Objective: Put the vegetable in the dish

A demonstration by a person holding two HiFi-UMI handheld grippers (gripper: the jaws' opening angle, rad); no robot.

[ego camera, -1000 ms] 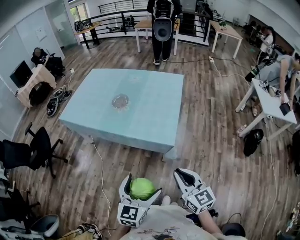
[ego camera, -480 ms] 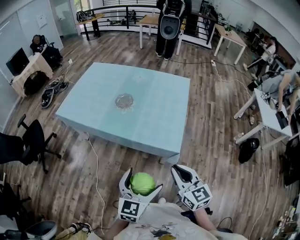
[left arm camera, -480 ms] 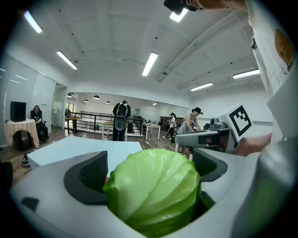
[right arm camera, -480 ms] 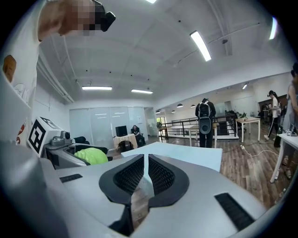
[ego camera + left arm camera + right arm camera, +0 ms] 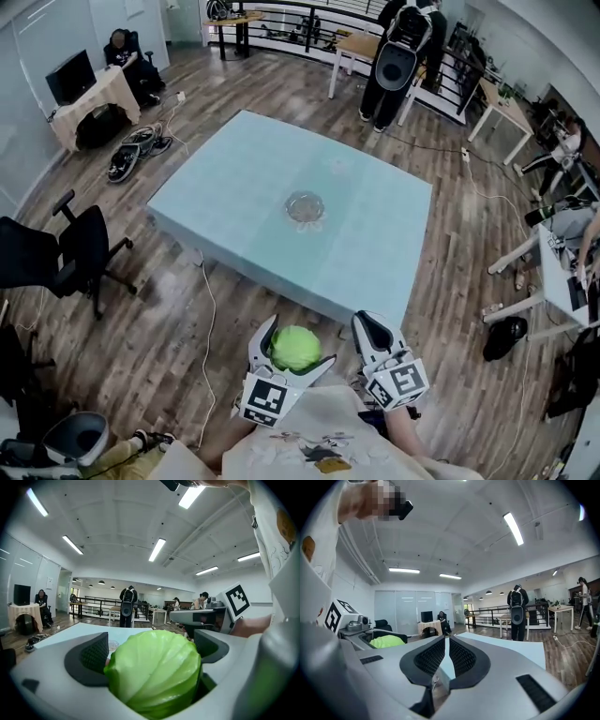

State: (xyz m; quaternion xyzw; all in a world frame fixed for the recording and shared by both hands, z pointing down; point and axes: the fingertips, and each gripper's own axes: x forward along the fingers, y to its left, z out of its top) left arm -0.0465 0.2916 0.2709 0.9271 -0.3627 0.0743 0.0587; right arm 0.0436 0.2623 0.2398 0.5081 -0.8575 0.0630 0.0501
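Observation:
A green cabbage (image 5: pixel 295 349) (image 5: pixel 154 672) is clamped between the jaws of my left gripper (image 5: pixel 292 352), held low in front of me over the wood floor. My right gripper (image 5: pixel 368 331) is beside it on the right, shut with nothing between its pads (image 5: pixel 448 659). The cabbage also shows at the left of the right gripper view (image 5: pixel 387 641). A small clear glass dish (image 5: pixel 305 206) sits near the middle of the light blue table (image 5: pixel 234 197), well ahead of both grippers. In the left gripper view the dish (image 5: pixel 113 645) peeks past the cabbage.
A black office chair (image 5: pixel 56 258) stands left of the table. A cable (image 5: pixel 204 309) trails across the floor near the table's front corner. A person with a backpack (image 5: pixel 401 52) stands beyond the table. Desks and seated people line the right side and far left.
The table and dish have come closer and shifted right in the head view as I walked forward. Both grippers keep their hold and pose.

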